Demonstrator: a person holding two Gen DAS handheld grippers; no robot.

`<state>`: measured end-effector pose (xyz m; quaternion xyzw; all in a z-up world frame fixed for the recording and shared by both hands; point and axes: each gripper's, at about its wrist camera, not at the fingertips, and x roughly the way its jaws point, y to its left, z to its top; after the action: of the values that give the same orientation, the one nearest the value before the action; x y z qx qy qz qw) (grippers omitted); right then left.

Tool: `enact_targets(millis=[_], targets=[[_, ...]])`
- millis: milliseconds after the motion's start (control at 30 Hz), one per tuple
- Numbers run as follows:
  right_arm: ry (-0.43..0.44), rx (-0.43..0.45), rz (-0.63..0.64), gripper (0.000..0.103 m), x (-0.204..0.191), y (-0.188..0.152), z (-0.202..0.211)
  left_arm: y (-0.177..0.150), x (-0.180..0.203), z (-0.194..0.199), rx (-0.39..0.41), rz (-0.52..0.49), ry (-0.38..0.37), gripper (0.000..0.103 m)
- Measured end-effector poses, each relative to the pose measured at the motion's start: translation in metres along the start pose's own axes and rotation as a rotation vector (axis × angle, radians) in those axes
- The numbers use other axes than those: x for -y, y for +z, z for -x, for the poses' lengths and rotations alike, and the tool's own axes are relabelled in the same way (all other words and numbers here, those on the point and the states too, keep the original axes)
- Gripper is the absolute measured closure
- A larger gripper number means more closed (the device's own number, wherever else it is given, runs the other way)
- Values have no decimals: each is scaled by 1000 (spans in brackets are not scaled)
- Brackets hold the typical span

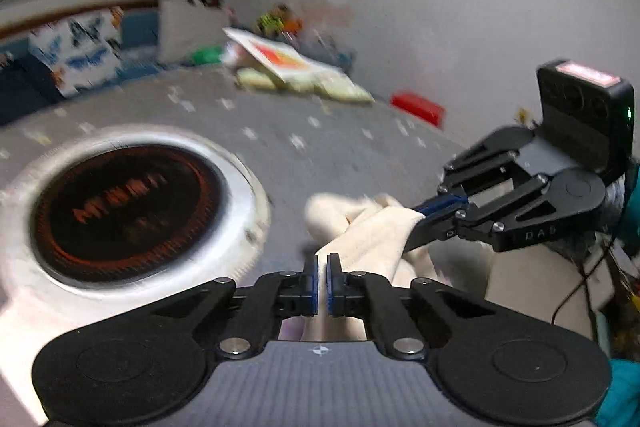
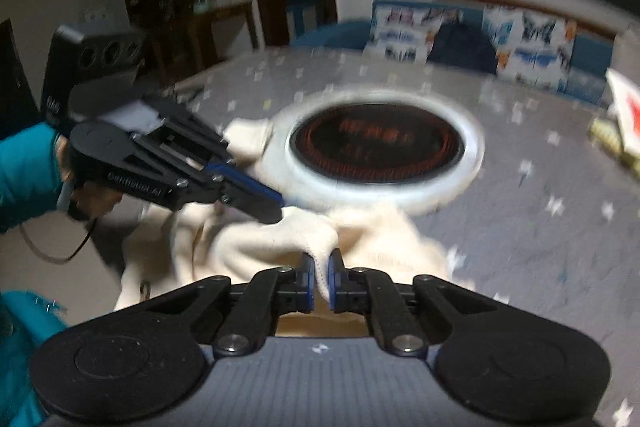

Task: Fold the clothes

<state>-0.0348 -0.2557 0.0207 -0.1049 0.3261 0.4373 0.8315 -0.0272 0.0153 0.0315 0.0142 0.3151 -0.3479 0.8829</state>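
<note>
A cream garment point(image 1: 372, 231) lies bunched on the grey star-print tablecloth point(image 1: 320, 131), next to the round cooktop point(image 1: 124, 207). My left gripper point(image 1: 322, 267) is shut on an edge of the garment. My right gripper point(image 2: 321, 267) is shut on another fold of the cream garment point(image 2: 280, 239). In the left wrist view the right gripper point(image 1: 420, 217) comes in from the right and pinches the cloth. In the right wrist view the left gripper point(image 2: 276, 205) comes in from the left over the cloth. Both views are motion-blurred.
The round cooktop point(image 2: 378, 147) with a silver rim is set in the table's middle. A stack of books or boxes point(image 1: 296, 71) and a red box point(image 1: 418, 107) lie at the far side. A blue sofa with printed cushions point(image 2: 480, 39) stands behind the table.
</note>
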Motion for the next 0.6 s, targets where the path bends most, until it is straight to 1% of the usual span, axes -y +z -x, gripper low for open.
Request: enact_targets(millis=[67, 100, 167, 233, 300, 367, 433, 467, 500, 567, 600], targets=[[-8, 36, 2, 96, 1, 11, -1, 9, 0, 11, 49, -38, 81, 99], [-7, 46, -5, 93, 2, 15, -2, 14, -1, 15, 71, -65, 132, 99], [-9, 64, -48, 77, 10, 23, -5, 21, -2, 22, 103, -109, 220, 99], [-25, 69, -79, 75, 20, 24, -6, 24, -4, 28, 136, -176, 324, 99], [-53, 69, -114, 75, 31, 23, -8, 22, -8, 26, 138, -240, 424, 99], [-92, 60, -180, 75, 47, 20, -11, 19, -17, 19, 103, -252, 461, 99], [-115, 53, -248, 73, 66, 17, -16, 13, -26, 9, 65, -237, 482, 98], [-123, 50, -280, 73, 75, 16, -19, 9, -30, 4, 48, -226, 493, 95], [-124, 51, -307, 73, 82, 15, -22, 6, -37, 0, 30, -198, 500, 94], [-108, 59, -353, 71, 94, 16, -27, 4, -51, -2, 9, -108, 503, 91], [-97, 61, -374, 70, 100, 18, -32, 2, -57, -1, 6, -68, 495, 90]])
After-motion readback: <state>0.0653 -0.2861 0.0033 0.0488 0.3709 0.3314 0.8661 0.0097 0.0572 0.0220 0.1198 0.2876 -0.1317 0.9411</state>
